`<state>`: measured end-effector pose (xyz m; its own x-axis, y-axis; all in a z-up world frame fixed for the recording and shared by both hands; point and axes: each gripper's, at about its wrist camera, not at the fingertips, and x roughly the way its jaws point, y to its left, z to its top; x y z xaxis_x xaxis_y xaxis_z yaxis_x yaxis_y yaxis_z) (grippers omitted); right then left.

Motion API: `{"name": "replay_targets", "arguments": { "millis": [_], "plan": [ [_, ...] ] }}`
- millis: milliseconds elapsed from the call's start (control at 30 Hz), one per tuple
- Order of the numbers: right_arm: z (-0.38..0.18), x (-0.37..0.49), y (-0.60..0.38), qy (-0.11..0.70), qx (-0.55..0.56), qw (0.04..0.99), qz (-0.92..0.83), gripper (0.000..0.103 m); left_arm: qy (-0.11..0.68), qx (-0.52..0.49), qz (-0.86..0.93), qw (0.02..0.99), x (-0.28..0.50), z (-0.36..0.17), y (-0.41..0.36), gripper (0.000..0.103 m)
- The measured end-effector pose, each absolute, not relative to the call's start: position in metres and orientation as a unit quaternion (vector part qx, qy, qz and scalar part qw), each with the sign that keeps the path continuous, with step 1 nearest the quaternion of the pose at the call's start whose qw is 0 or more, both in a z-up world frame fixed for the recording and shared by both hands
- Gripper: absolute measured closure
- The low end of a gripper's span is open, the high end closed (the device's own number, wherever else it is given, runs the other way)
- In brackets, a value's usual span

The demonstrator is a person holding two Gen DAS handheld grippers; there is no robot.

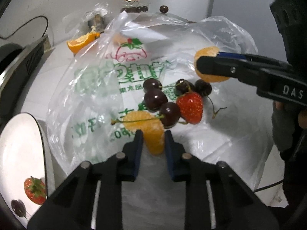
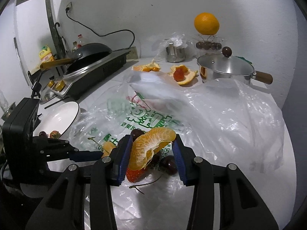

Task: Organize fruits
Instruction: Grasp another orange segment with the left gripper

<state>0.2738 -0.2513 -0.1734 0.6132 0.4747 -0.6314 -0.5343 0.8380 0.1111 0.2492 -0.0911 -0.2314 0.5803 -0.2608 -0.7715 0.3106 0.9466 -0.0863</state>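
Pinching an orange segment (image 1: 153,134) on the printed plastic bag (image 1: 92,80), your left gripper (image 1: 152,136) has its blue pads pressed to both sides of the piece, whose lower end is lost behind the fingers; your right gripper (image 2: 153,149) clamps a second segment (image 2: 151,147) raised above the bag, and from the left wrist that piece is half covered by the black finger; under it, on the bag, a strawberry (image 1: 191,108) and dark cherries (image 1: 155,98) sit bunched together, partly blocked from the right wrist view; left of the bag a white bowl (image 2: 63,115) holds a cherry and another strawberry, cut off by the left gripper's body; beyond the bag lie orange peel (image 2: 184,74), a lidded steel pot (image 2: 226,69) and a whole orange (image 2: 206,24) perched on a clear container whose contents are hard to make out.
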Motion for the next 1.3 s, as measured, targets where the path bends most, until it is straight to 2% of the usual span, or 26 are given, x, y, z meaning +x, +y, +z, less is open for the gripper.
{"name": "replay_targets", "arguments": {
  "millis": [1300],
  "plan": [
    [-0.145,0.230,-0.237,0.314,-0.072,0.909,0.265,0.058,0.401,0.015,-0.183,0.897,0.187,-0.198,-0.064,0.085]
  ]
}}
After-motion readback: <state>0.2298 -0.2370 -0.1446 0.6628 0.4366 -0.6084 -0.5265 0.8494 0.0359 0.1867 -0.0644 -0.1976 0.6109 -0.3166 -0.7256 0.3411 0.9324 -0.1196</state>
